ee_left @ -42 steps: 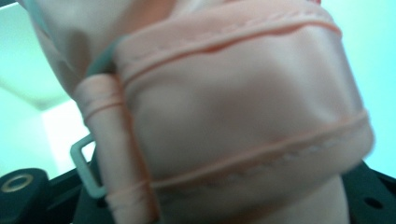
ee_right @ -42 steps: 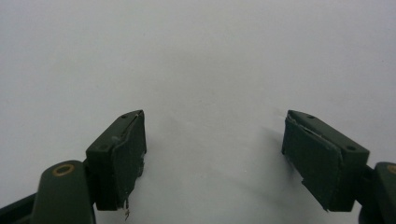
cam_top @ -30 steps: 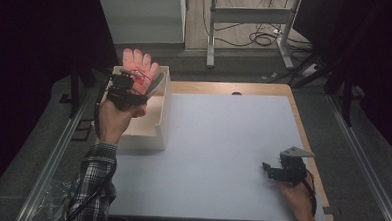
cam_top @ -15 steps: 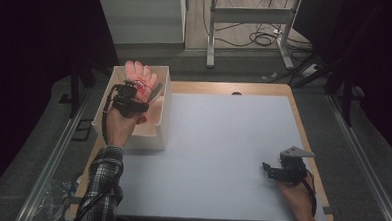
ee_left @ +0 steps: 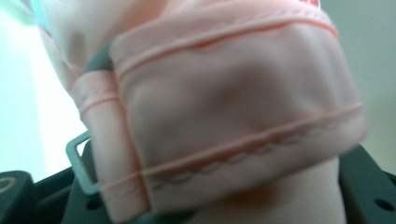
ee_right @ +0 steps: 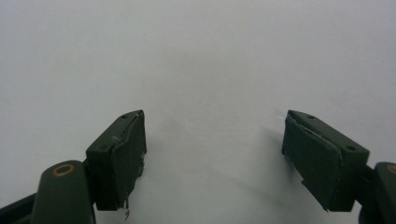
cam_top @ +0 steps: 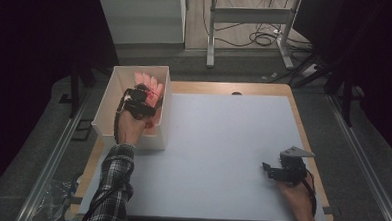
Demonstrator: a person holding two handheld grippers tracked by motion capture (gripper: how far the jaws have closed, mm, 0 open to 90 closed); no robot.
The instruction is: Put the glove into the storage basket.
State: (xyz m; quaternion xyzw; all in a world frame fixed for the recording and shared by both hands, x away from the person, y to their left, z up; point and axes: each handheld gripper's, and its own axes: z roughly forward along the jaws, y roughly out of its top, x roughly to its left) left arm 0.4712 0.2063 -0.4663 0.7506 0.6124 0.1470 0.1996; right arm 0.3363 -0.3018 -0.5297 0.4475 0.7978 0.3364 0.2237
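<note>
Inside the white box [cam_top: 159,120] at the table's far left, the left gripper [cam_top: 145,99] is clasping a pink glove [cam_top: 148,82], its jaws having just been easing wider. At the near right, the right gripper [cam_top: 269,170] is resting on the white tabletop [cam_top: 222,141], jaws apart, nothing between them.

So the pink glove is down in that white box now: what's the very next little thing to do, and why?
Probably spread the left tongs wider and let go. The pink glove already hangs inside the white box, the jaws have just been opening, yet its cuff sits between them in the left gripper view. The right tongs rest open on the table.
</note>
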